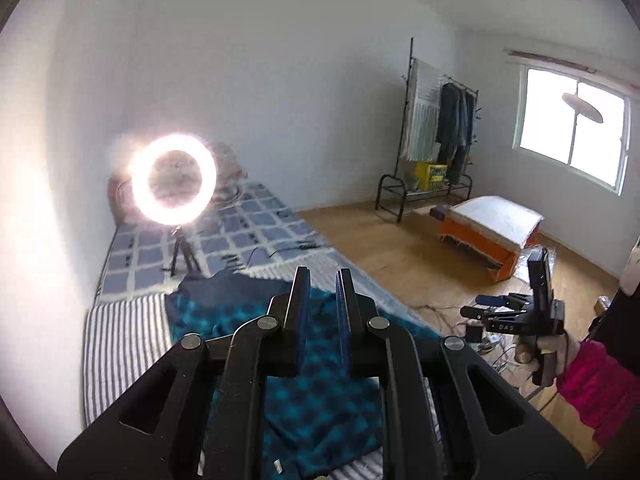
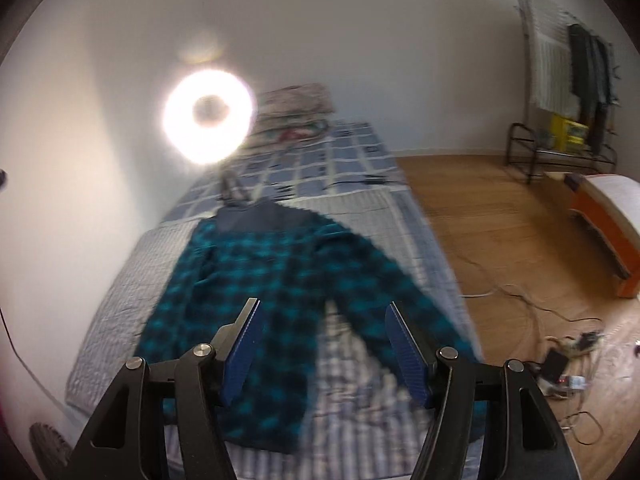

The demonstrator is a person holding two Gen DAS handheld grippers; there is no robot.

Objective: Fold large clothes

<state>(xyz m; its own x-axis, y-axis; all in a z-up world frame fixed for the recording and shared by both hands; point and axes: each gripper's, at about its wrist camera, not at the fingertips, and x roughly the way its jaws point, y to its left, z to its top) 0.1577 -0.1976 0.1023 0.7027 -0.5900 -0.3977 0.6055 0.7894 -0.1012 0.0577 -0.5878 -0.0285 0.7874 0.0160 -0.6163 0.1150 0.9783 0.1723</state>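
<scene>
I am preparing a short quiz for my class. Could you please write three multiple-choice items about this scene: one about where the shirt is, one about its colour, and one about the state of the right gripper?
1. Where does the checked shirt lie?
A. spread on the bed
B. hanging on the clothes rack
C. on the wooden floor

2. Which colours make its check pattern?
A. red and white
B. teal and dark blue
C. yellow and grey

3. How is the right gripper?
A. shut on a sleeve
B. open, holding nothing
C. shut on the ring light

Answers:
1 A: the shirt is laid out flat on the bed, one sleeve reaching towards the bed's floor-side edge.
2 B: teal squares on a dark ground show in both views.
3 B: its blue pads stand wide apart above the shirt, with nothing between them.
</scene>
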